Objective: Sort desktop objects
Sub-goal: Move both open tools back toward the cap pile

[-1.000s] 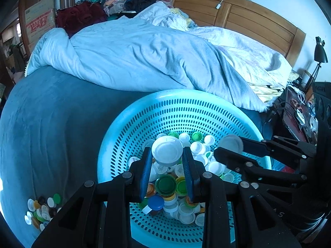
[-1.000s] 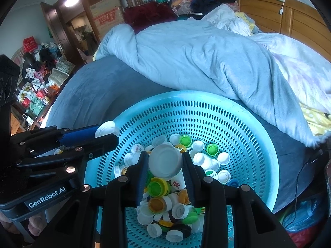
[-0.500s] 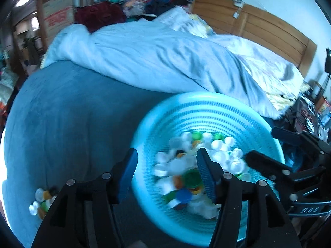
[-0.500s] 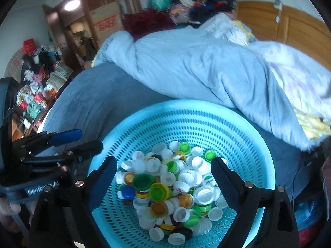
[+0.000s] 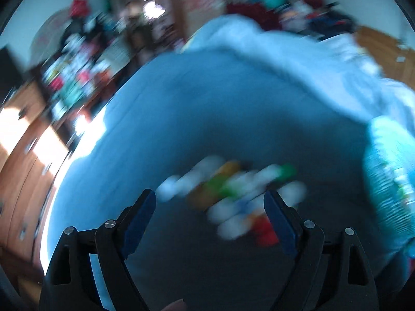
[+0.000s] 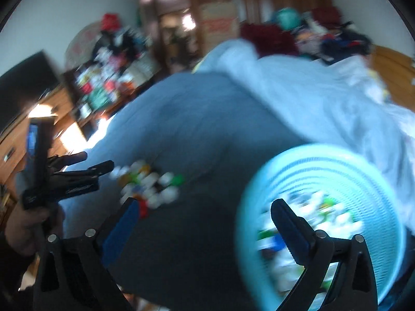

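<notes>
Both views are motion-blurred. A pile of white, green, orange and red bottle caps (image 5: pixel 233 194) lies on the blue bedspread, just ahead of my left gripper (image 5: pixel 210 207), which is open and empty. The pile also shows in the right wrist view (image 6: pixel 150 184). The light blue perforated basket (image 6: pixel 363 176) holding several caps sits to the right; its edge shows in the left wrist view (image 5: pixel 384 160). My right gripper (image 6: pixel 205 215) is open and empty, its right finger over the basket. The left gripper (image 6: pixel 98 168) appears at the left of the right wrist view.
A pale blue duvet (image 6: pixel 311 90) is heaped across the back of the bed. Wooden drawers (image 5: pixel 23 150) and cluttered shelves (image 6: pixel 109 85) stand left of the bed. A wooden headboard (image 6: pixel 394 72) is at the far right.
Both grippers let go of their white caps and opened wide. Both swung left, away from the basket toward the cap pile on the bedspread.
</notes>
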Action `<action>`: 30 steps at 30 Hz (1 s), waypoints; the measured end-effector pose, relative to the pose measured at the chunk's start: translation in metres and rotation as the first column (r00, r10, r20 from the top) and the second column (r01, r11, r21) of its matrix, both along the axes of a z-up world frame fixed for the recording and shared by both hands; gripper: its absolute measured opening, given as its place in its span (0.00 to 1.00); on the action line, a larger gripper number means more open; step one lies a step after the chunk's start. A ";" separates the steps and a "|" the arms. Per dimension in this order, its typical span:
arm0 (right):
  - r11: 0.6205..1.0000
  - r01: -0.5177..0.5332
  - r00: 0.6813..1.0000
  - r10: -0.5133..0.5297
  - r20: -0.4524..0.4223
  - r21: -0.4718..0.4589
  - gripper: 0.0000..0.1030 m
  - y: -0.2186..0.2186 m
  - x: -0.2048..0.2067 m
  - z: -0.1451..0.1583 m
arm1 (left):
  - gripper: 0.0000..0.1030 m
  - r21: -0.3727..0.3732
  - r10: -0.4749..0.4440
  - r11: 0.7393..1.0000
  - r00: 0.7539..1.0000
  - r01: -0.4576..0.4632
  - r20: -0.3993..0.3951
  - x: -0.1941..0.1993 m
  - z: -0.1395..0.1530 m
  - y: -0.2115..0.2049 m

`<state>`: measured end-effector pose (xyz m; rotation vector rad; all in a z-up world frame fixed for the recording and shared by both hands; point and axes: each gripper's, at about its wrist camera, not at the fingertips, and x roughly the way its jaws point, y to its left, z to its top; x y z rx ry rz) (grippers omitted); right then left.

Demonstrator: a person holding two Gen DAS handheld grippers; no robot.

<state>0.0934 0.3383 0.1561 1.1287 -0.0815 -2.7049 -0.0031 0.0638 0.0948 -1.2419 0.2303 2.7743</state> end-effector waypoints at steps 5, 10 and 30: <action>0.998 -0.068 0.986 0.069 0.154 -0.012 1.00 -0.036 -0.016 -0.067 | 0.79 -0.012 0.203 0.979 0.976 -0.203 0.073 -0.011 -0.060 -0.075; 0.997 -0.070 0.973 0.061 0.223 0.030 1.00 -0.051 -0.032 -0.115 | 0.80 0.028 0.280 0.958 0.949 -0.286 0.144 -0.020 -0.092 -0.101; 0.995 -0.045 0.950 0.016 0.312 0.087 1.00 -0.057 -0.043 -0.161 | 0.99 0.103 0.278 0.953 0.957 -0.285 0.078 -0.018 -0.100 -0.104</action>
